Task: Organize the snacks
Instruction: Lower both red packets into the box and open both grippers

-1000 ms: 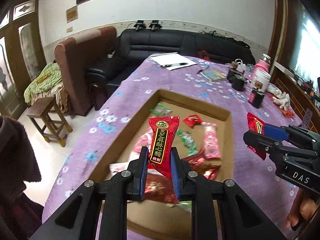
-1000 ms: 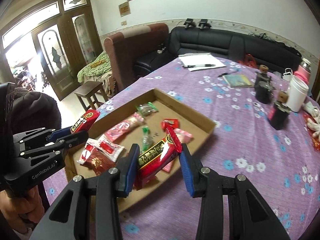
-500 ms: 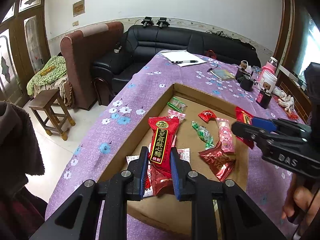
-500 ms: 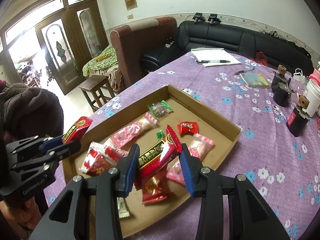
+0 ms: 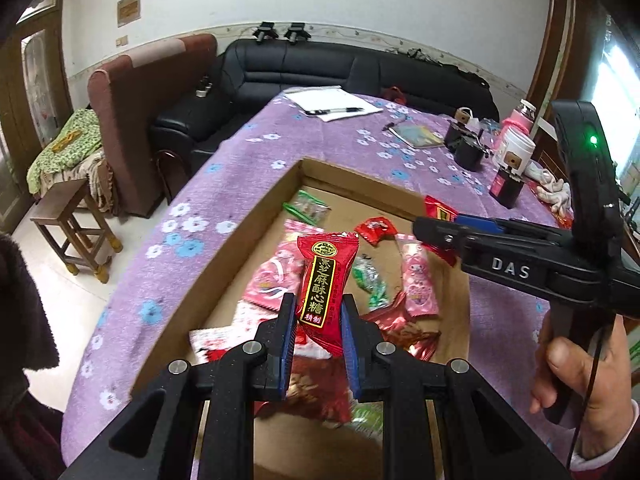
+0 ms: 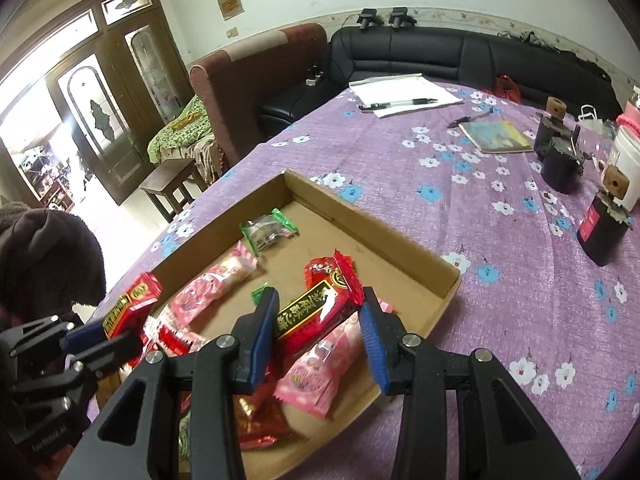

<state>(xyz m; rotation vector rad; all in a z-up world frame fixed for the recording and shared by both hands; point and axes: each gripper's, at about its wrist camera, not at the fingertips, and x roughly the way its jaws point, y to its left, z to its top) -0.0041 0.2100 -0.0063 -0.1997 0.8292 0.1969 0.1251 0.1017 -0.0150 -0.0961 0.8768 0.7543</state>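
Both candies hang above the cardboard tray (image 6: pixel 404 244), so the step in hand looks like setting each one down in a tidy spot. Doing it well means lowering each bar flat onto bare cardboard toward the far end, not onto the heap at the near end, and letting go only once it rests.

Nearest in the left wrist view, the left tongs (image 5: pixel 318 324) are nearly closed, clamped on the lower end of a red sesame candy bar (image 5: pixel 326 280), which stands upright over the tray.

In the right wrist view, the right tongs (image 6: pixel 320 328) are wider apart, pinching a second red candy bar (image 6: pixel 316 308) that lies aslant between the blue pads.

Beyond, pink wafer packets (image 6: pixel 212 292) and a green-edged packet (image 6: pixel 270 230) lie inside the tray on the purple flowered tabletop (image 6: pixel 460 160).
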